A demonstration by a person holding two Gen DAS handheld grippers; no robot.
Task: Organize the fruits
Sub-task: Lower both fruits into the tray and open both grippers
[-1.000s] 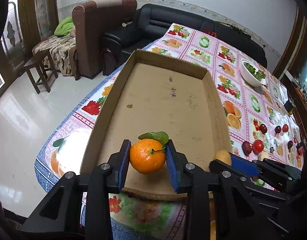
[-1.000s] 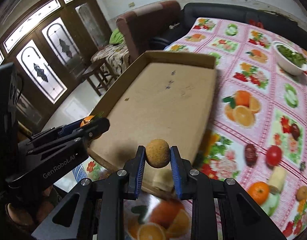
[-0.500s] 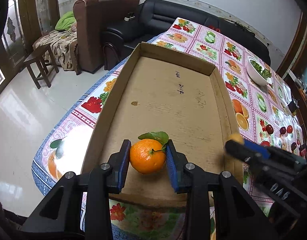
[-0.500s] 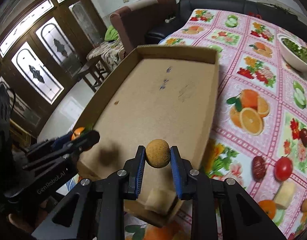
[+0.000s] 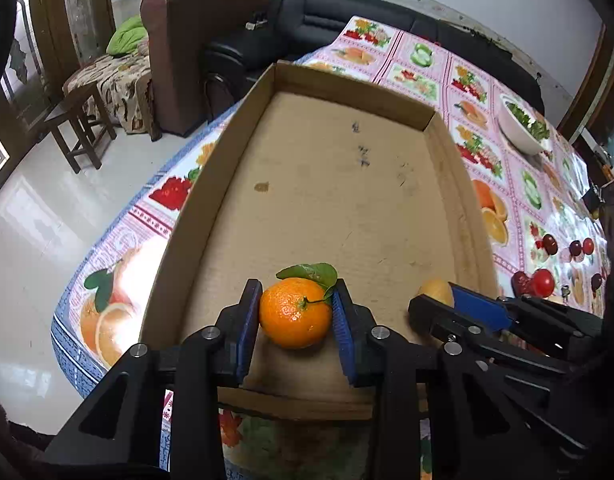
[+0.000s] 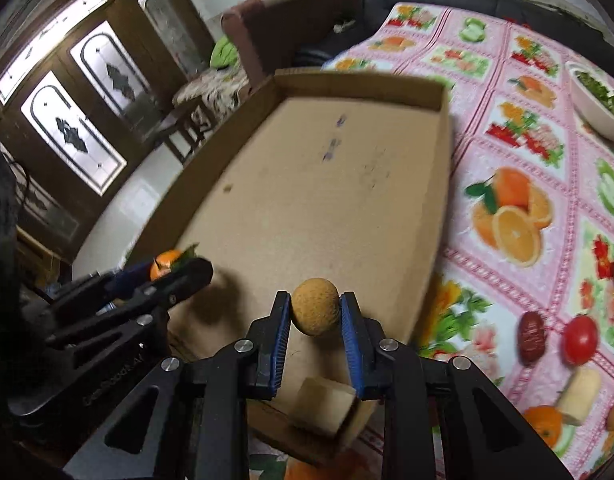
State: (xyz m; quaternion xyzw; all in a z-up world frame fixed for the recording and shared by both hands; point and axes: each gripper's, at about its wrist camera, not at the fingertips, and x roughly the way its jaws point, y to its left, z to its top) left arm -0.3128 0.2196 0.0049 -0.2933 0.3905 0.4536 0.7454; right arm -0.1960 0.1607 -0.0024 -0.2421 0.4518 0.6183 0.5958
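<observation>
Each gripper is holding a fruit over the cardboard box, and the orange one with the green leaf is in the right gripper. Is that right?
Not quite. The orange with the green leaf is in the left gripper, as the left wrist view shows. The right gripper holds the small tan round fruit. Both are indeed over the cardboard box.

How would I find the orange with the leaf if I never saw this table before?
Find the big cardboard box on the fruit-patterned tablecloth. At its near end, the left gripper holds the orange between blue pads. Only it has green leaves; the right gripper's fruit is tan.
</observation>
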